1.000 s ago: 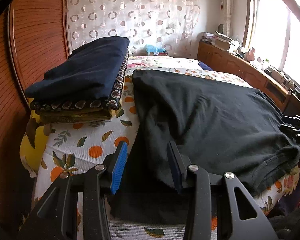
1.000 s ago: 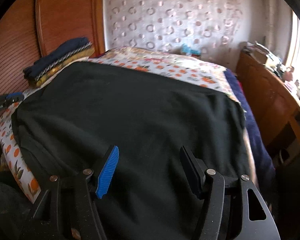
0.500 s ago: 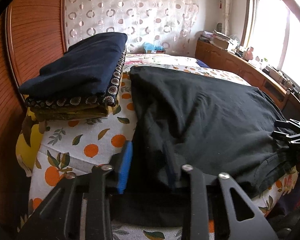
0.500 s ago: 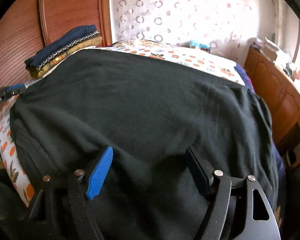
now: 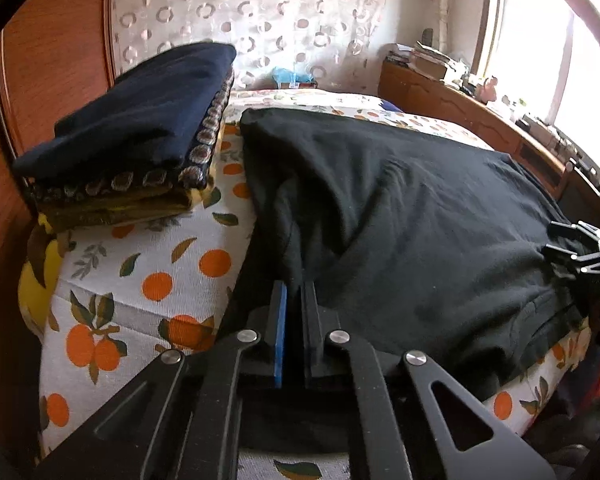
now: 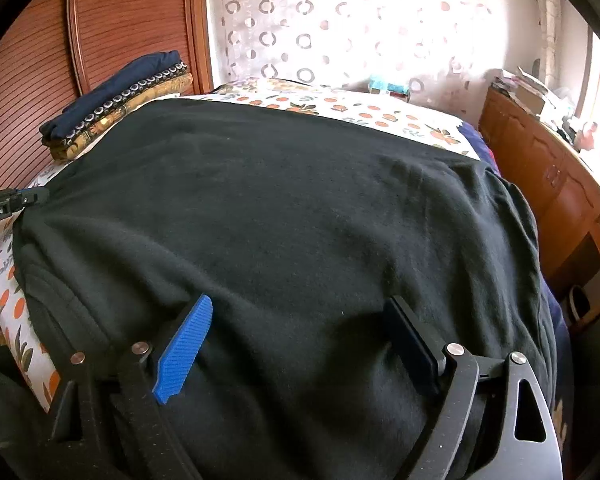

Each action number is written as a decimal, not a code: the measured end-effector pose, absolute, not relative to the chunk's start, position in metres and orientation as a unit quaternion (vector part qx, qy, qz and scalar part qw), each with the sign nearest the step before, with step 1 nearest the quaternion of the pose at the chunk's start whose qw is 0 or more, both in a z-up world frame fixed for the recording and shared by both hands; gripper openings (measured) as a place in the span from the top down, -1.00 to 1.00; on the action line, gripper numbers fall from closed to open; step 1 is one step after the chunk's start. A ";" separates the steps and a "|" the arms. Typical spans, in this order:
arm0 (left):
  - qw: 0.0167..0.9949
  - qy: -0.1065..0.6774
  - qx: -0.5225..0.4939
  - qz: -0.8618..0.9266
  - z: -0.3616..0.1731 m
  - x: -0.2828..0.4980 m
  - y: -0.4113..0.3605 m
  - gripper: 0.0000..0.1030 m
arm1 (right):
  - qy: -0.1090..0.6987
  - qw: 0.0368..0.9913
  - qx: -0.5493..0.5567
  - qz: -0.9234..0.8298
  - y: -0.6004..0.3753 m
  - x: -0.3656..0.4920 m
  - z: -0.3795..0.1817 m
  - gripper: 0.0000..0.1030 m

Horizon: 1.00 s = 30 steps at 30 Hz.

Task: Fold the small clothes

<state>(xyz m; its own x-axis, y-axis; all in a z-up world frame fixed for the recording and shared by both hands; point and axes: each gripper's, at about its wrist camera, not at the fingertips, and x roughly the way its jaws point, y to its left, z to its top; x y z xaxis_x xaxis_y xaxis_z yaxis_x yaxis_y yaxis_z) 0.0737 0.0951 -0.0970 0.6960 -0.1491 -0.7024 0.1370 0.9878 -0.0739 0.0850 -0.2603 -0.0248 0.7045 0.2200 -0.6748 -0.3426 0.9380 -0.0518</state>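
So this is the grab stage of the fold, nothing's been turned over yet. The black top [image 6: 284,216] is spread flat across the near half of the bed [image 5: 148,268], its hem hanging a bit over the near edge, with a stack of folded clothes [image 5: 140,136] sitting at the bed's far-left corner by the headboard.

Left tongs [image 5: 294,300] are clamped down tight on the top's left edge near the bed's near-left corner, and you can see the fabric pulled up into a ridge running out from between the pads. Right tongs [image 6: 306,320] are the opposite story: spread wide and opening further, sitting over the cloth on the near-right side with fabric lying between the pads but nothing pinched.

Both point down at a slant toward the bed, side by side along the near edge.

My guess for what's next: the right one needs to close on the hem so both sides are held, then lift together and carry that edge toward the far side. If only one side lifts, the fold probably goes crooked.
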 end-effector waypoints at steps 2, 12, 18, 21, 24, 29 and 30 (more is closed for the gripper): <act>0.929 0.363 -0.015 -0.070 -0.089 0.067 0.096 0.88 | 0.353 0.919 -0.087 0.154 -0.260 0.084 -0.025 -0.72; 0.933 0.356 -0.009 -0.057 -0.075 0.051 0.096 0.83 | 0.352 0.919 -0.086 0.155 -0.264 0.081 -0.022 -0.72; 0.927 0.372 -0.023 -0.050 -0.086 0.056 0.111 0.13 | 0.352 0.919 -0.087 0.155 -0.263 0.081 -0.022 -0.72; 0.918 0.392 -0.027 -0.048 -0.098 0.061 0.117 0.10 | 0.352 0.919 -0.087 0.155 -0.264 0.081 -0.022 -0.72; 0.915 0.399 -0.030 -0.045 -0.104 0.062 0.120 0.05 | 0.352 0.919 -0.087 0.155 -0.264 0.081 -0.022 -0.72; 0.916 0.398 -0.025 -0.042 -0.106 0.062 0.119 -0.09 | 0.352 0.919 -0.087 0.155 -0.264 0.081 -0.022 -0.72; 0.916 0.398 -0.023 -0.042 -0.107 0.062 0.118 -0.14 | 0.352 0.919 -0.087 0.155 -0.264 0.080 -0.022 -0.72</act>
<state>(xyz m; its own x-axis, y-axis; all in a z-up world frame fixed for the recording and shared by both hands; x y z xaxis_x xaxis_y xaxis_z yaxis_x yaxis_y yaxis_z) 0.0616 0.1185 -0.1066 0.6792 -0.0951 -0.7277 0.0586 0.9954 -0.0754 0.0803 -0.2635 -0.0222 0.7036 0.2239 -0.6744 -0.3466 0.9367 -0.0506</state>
